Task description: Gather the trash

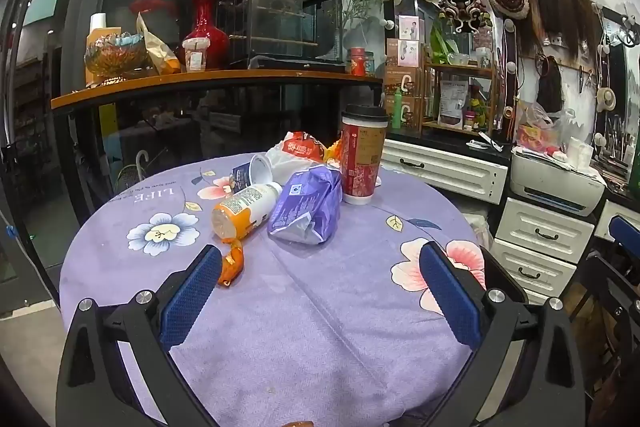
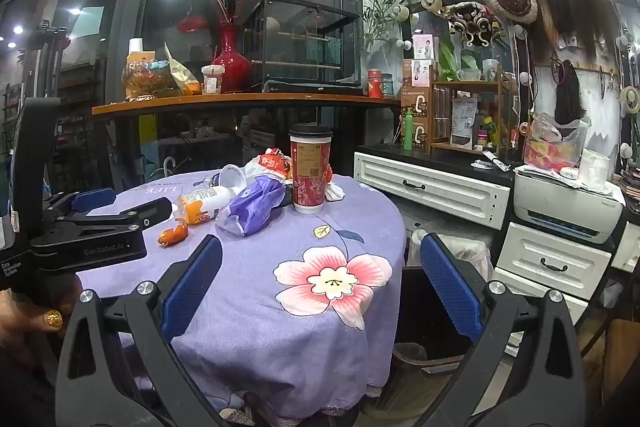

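Hair salon; bulb-lit mirror (image 1: pixel 436 39), hanging hair extensions (image 1: pixel 548 7)

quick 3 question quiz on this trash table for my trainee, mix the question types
1. True or false: the tall red cup stands upright with its lid on.
2. The orange-and-white bottle is: A) upright B) lying on its side C) held in a gripper
3. Fill in: the left gripper and right gripper both hold ____.

Key: 1 true; 2 B; 3 nothing, both are open above the purple tablecloth.

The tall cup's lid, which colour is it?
Black; the lid shows best in the left wrist view.
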Demonstrator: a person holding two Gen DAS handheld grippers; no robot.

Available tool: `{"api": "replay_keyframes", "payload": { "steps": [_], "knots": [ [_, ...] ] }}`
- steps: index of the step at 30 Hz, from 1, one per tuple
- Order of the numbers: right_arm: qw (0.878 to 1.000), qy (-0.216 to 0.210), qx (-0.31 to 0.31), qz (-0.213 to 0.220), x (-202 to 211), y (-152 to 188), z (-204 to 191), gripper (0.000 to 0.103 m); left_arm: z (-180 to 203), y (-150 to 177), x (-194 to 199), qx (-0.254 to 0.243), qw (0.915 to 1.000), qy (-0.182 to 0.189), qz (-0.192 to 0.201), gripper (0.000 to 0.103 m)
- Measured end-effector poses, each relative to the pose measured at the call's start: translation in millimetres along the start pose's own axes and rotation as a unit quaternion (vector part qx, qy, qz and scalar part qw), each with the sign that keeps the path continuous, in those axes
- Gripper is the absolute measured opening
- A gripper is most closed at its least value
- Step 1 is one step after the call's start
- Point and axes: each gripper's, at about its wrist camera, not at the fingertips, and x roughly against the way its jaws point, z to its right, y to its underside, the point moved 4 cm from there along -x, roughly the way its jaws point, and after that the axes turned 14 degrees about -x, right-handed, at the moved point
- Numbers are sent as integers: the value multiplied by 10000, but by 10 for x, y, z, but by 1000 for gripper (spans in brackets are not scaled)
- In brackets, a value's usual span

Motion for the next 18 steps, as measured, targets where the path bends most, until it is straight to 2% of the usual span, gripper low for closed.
{"api": "replay_keyframes", "payload": {
  "steps": [18],
  "knots": [
    [10000,1,-13,-23,7,-1,-21,98,43,17,11,-33,10000,-22,-6,98]
  ]
}}
